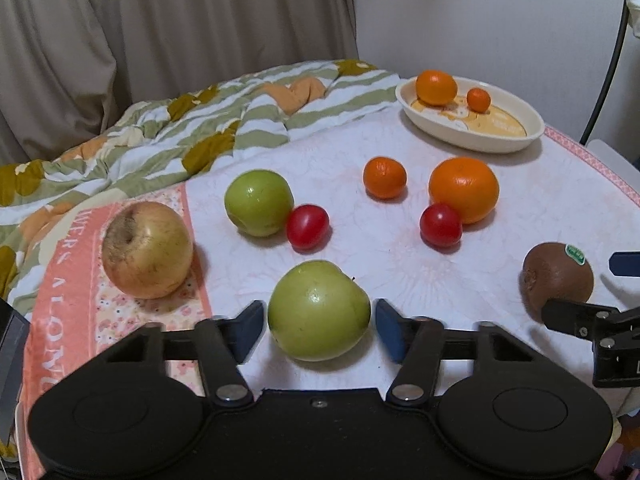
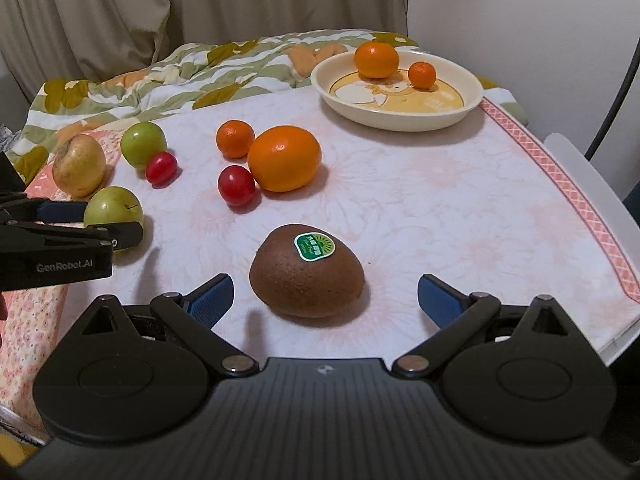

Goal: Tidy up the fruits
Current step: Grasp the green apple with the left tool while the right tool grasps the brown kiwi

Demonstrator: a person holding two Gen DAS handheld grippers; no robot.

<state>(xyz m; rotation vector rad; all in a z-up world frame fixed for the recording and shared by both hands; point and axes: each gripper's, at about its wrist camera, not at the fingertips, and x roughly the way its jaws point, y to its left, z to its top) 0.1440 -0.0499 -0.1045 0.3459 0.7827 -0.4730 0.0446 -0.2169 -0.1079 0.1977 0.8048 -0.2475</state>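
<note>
The left gripper [image 1: 320,322], jaws spread, brackets a round green apple [image 1: 318,310] whose underside its black body hides. The right gripper [image 2: 325,298] gapes wider around a brown stickered kiwi [image 2: 306,276], bare white cloth [image 2: 460,208] stretching to the cream oval dish [image 2: 396,116] near the far edge

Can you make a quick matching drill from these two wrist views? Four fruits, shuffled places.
Things:
1. kiwi
2. near green apple
3. yellowish apple
4. smallest mandarin

Places:
A. in the cream dish
B. between the open jaws of the left gripper
C. on the pink border of the cloth
D. in front of the open right gripper, sticker up

Pairs: 1-D, 2-B, 3-C, 4-A
</note>
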